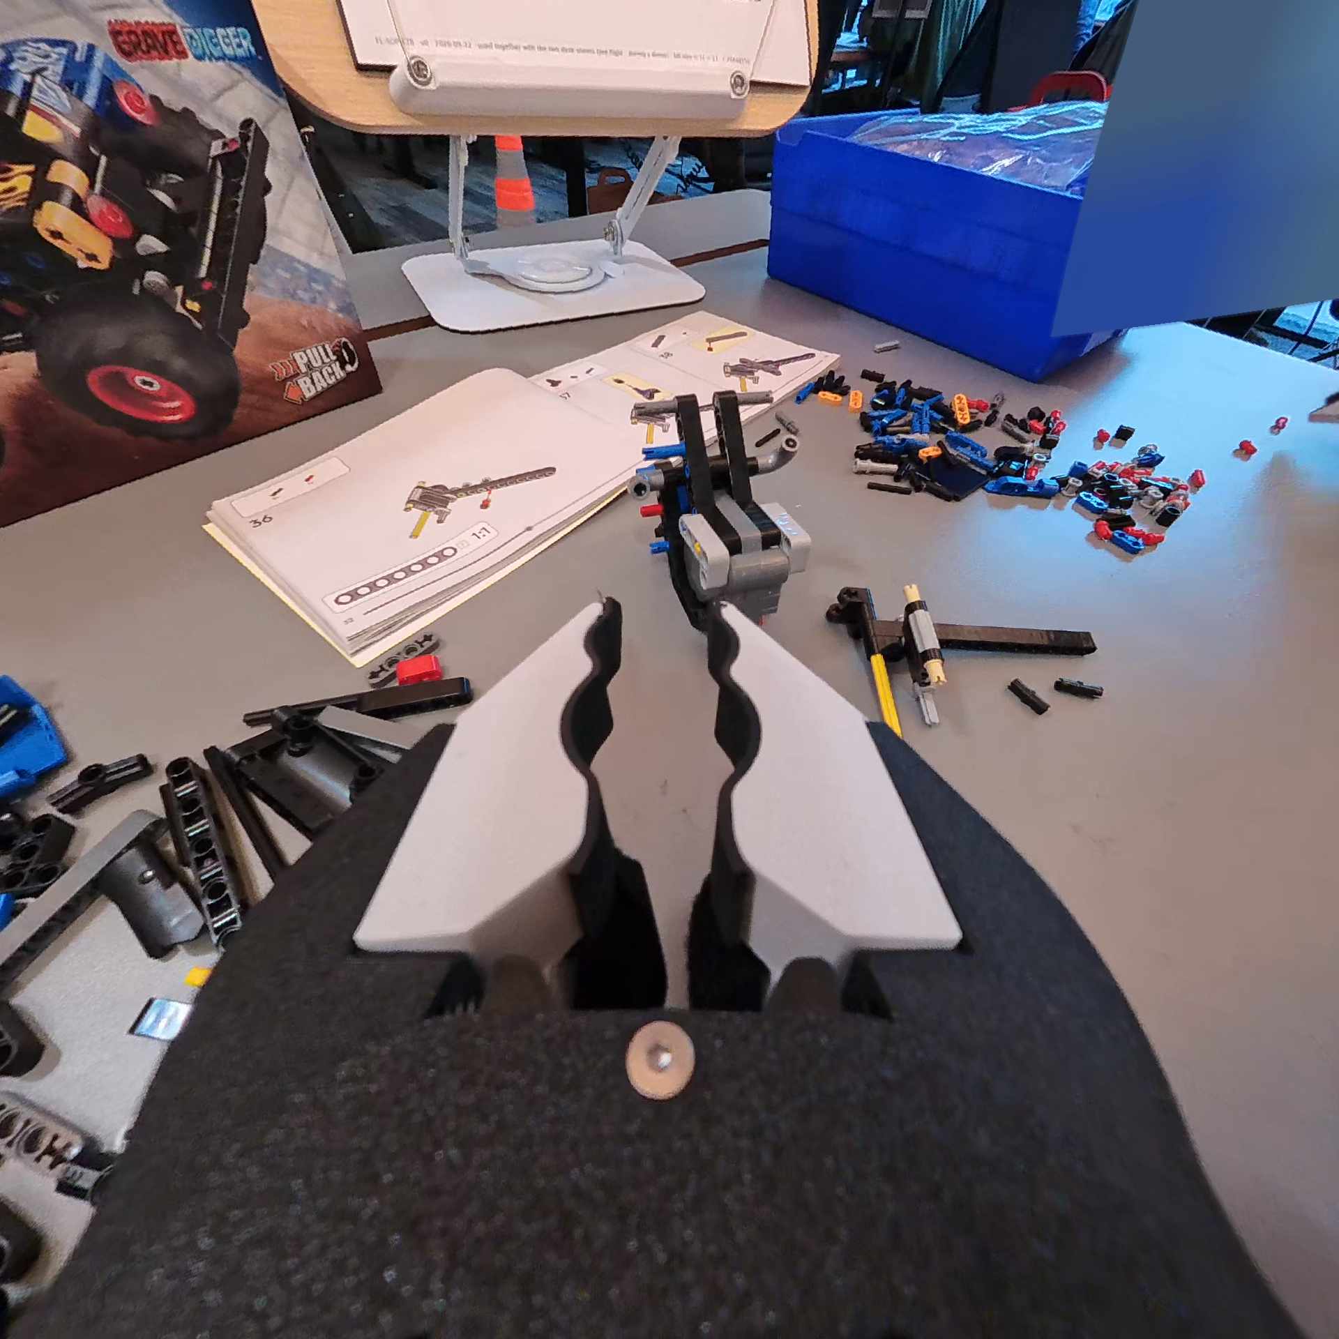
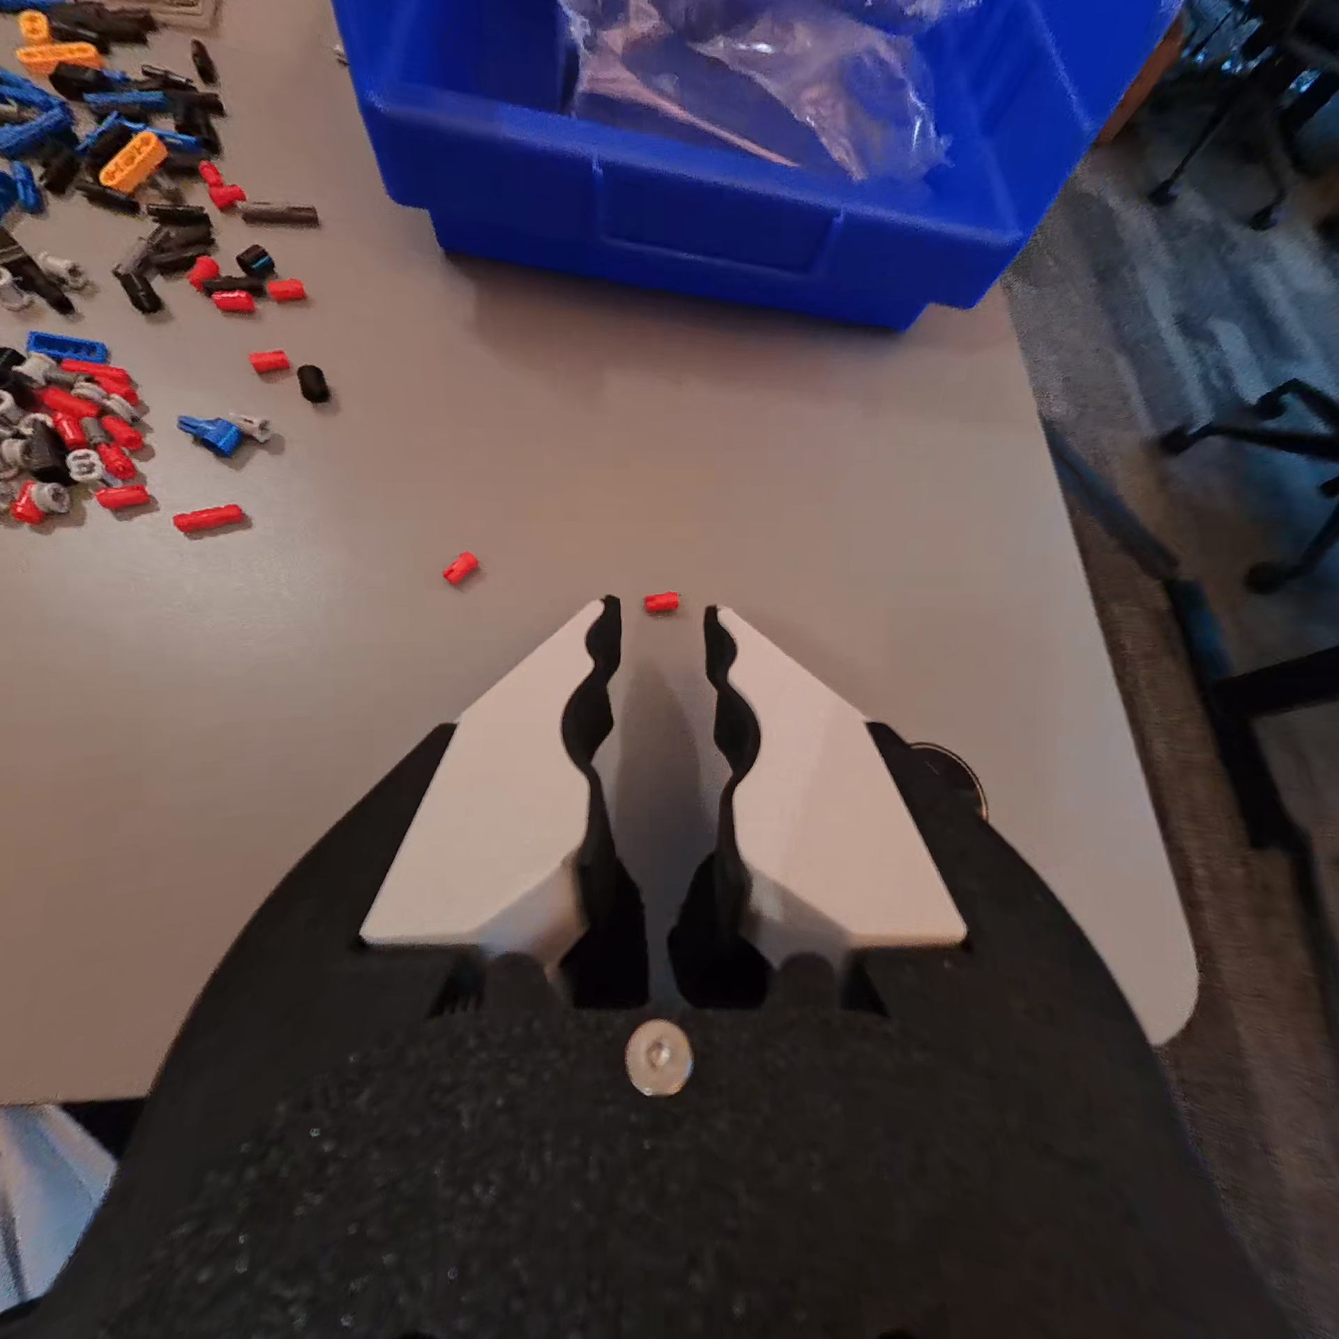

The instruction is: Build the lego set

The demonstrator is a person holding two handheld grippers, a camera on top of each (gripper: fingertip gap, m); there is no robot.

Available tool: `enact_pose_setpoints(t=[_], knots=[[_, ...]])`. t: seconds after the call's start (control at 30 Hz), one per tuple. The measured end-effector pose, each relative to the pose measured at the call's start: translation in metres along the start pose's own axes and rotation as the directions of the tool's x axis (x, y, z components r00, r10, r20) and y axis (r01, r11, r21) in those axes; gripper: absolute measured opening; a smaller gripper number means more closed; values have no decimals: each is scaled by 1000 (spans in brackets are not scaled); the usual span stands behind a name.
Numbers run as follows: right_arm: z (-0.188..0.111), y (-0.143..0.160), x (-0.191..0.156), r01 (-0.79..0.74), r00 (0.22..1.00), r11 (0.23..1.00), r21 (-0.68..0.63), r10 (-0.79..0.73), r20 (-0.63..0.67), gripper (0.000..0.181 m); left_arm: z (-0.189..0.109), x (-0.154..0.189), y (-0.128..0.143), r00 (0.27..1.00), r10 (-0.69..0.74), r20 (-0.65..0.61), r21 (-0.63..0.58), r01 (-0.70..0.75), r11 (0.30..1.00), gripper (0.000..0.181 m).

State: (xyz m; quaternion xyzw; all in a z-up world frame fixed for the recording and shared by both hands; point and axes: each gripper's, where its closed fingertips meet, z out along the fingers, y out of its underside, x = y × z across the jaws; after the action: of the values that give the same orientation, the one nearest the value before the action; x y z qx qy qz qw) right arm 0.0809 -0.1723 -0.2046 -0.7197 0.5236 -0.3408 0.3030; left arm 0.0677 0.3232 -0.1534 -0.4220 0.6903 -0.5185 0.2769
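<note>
Right tool is spread and empty, low over the table. A short red pin lies just ahead of its tips, in line with the gap and not yet between the fingers. Its long axis runs crosswise, from one finger toward the other, so closing would press on its ends, I judge; I would turn my wrist first. A second red pin sits ahead to the left, and the loose pile farther left.

Left tool is spread too and holds nothing. The chassis stands just past its tips, with the booklet ahead-left. For this pin my right hand is far nearer.
</note>
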Motion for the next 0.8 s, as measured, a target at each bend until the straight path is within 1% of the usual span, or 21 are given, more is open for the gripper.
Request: enact_pose_setpoints(t=[0.03,0.2,0.33,0.43,0.7,0.8], knots=[[2,1,1,-3,1000,1000,0,3,10,22,0,0,0,1000,0,-2,-3,0,1000,21],[12,2,2,34,998,999,-6,-34,55,24,0,1,0,1000,3,-4,-1,-3,1000,21],[16,3,0,17,995,1000,-17,-16,101,22,0,0,-1,1000,2,0,3,-2,1000,21],[16,3,-2,6,992,1000,-17,-3,129,9,0,0,-1,1000,2,0,2,-2,1000,21],[18,2,-2,29,993,999,-23,-26,117,8,0,1,-1,1000,3,-2,4,-3,1000,21],[14,-10,-14,38,989,999,1,-38,146,8,-1,1,-1,1000,4,-2,7,-4,1000,21]])
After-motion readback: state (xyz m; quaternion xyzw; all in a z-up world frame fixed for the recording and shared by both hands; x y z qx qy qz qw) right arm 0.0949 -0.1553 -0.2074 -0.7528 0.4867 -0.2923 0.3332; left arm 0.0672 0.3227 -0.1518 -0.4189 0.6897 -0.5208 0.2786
